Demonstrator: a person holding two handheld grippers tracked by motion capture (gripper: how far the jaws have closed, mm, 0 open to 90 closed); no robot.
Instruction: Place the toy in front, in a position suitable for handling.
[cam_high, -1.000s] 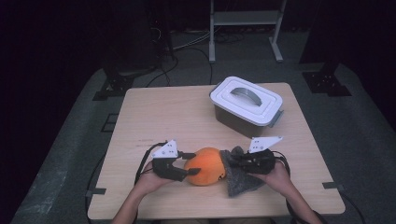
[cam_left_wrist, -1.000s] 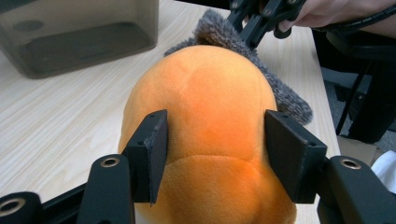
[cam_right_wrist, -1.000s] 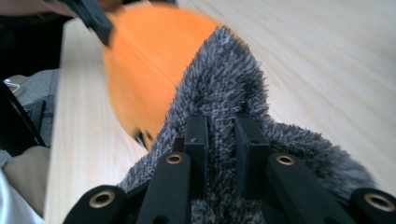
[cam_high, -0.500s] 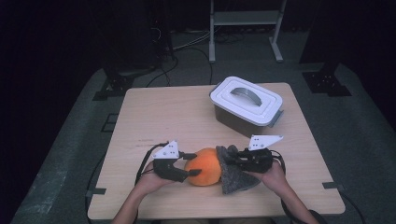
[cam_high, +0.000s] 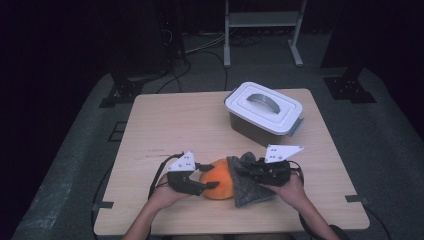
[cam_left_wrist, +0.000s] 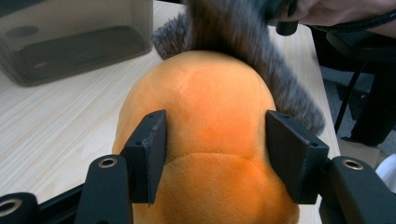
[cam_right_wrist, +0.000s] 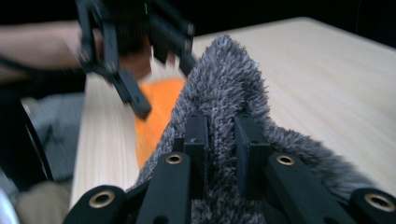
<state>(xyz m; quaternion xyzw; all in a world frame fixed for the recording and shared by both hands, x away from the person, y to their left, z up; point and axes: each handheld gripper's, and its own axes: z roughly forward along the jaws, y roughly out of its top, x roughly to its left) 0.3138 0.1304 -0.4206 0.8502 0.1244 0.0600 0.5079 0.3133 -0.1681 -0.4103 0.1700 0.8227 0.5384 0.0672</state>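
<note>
Dark room, pale wooden table (cam_high: 175, 120), lidded box (cam_high: 263, 111).

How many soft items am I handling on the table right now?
2: an orange plush at the near edge, clamped by the left gripper, and a grey furry cloth draped against its right side, pinched by the right gripper.

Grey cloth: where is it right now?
High view: the grey cloth lies near the table's front edge, draped against the orange plush's right side, pinched by the right gripper.

Orange plush toy (cam_high: 220, 182), fuzzy grey cloth (cam_high: 250, 187), white-lidded box (cam_high: 263, 107).
</note>
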